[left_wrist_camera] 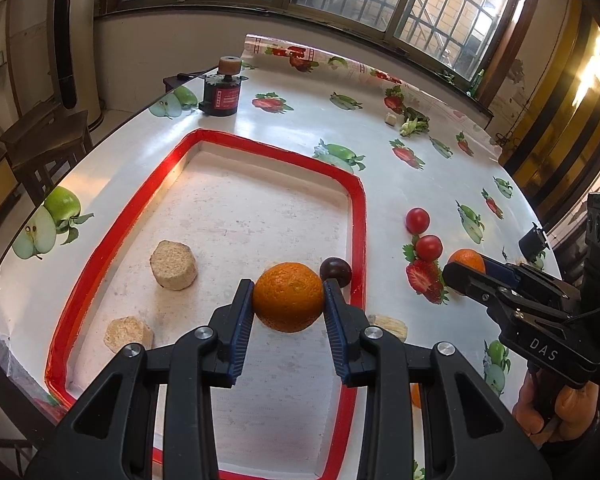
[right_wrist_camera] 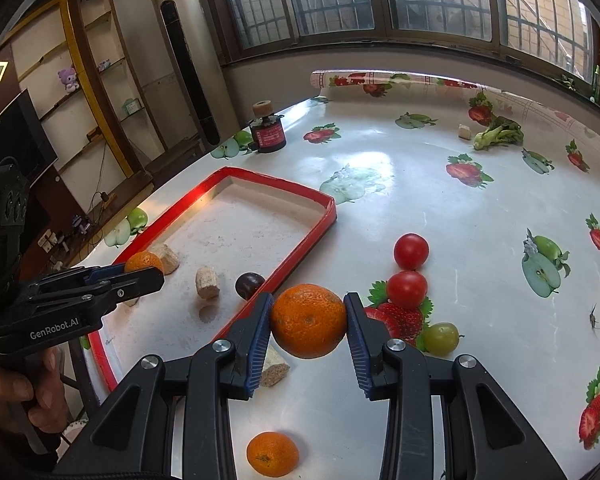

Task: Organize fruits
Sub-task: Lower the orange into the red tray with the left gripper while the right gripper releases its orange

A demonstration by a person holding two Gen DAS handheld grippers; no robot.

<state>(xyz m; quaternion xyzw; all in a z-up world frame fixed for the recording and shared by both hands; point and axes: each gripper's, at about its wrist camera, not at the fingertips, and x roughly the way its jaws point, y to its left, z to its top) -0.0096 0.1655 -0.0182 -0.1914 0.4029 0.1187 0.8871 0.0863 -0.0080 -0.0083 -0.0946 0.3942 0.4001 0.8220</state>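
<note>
My left gripper (left_wrist_camera: 288,298) is shut on an orange (left_wrist_camera: 289,297) and holds it above the red-rimmed tray (left_wrist_camera: 358,216). A dark plum (left_wrist_camera: 335,271) lies in the tray by its right rim. My right gripper (right_wrist_camera: 308,322) is shut on a second orange (right_wrist_camera: 308,321), held over the table just right of the tray (right_wrist_camera: 320,216). Two cherry tomatoes (right_wrist_camera: 410,251) and a green grape (right_wrist_camera: 441,338) lie on the table beyond it. A third orange (right_wrist_camera: 273,454) lies on the table under my right gripper. The plum also shows in the right wrist view (right_wrist_camera: 249,285).
Several beige bread-like chunks (left_wrist_camera: 174,265) lie in the tray, and one (right_wrist_camera: 274,366) on the table beside it. A black and red cylinder device (left_wrist_camera: 222,96) stands at the far left edge. Broccoli (right_wrist_camera: 498,134) and a small beige cube (right_wrist_camera: 465,132) lie far back.
</note>
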